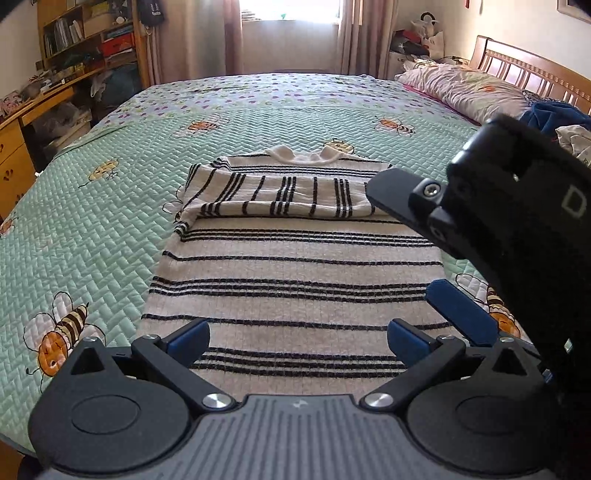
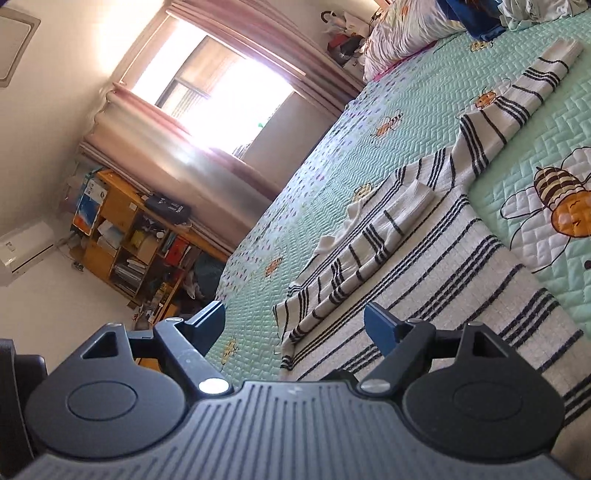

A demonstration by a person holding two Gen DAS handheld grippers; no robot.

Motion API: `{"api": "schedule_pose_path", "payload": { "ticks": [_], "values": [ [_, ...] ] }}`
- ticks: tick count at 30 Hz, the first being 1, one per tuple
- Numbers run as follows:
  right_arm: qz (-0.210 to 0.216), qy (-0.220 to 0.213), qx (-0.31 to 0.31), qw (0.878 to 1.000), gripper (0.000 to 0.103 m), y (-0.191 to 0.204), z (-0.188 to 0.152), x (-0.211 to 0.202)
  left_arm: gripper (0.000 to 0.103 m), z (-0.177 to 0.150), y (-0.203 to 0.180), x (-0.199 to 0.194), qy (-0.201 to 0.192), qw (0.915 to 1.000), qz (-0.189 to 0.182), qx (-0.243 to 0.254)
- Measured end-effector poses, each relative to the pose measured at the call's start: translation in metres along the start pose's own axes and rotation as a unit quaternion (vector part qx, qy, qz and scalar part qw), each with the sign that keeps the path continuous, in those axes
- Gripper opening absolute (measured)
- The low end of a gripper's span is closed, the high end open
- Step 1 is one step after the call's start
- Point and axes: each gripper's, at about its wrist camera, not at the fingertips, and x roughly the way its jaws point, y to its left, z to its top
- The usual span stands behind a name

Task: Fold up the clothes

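Mint quilted bedspread (image 1: 110, 229) w/ bee prints covers the bed. Pillow (image 1: 461, 92) at far right by wooden headboard (image 1: 535, 74); blue cloth heap (image 1: 554, 114) just beside it. Window (image 1: 288, 9) btwn pink curtains (image 1: 232, 37) at far wall. Wooden bookshelf (image 1: 88, 37) and desk (image 1: 22, 122) at left, cluttered. AC unit (image 2: 22, 251) on wall in right wrist view.
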Motion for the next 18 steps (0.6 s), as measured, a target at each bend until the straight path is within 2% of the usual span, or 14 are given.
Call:
{"api": "schedule_pose_path", "payload": {
  "ticks": [13,18],
  "values": [
    [0.0,-0.001,-0.01,1.0,0.086,0.005,-0.002,-0.002,0.102,0.0,0.012,0.004,0.009,0.9995,-0.021,-0.02],
    [-0.014,0.0,-0.007,1.0,0.086,0.004,0.003,-0.005,0.102,-0.002,0.015,0.007,0.012,0.9996,-0.019,-0.018]
  ]
}}
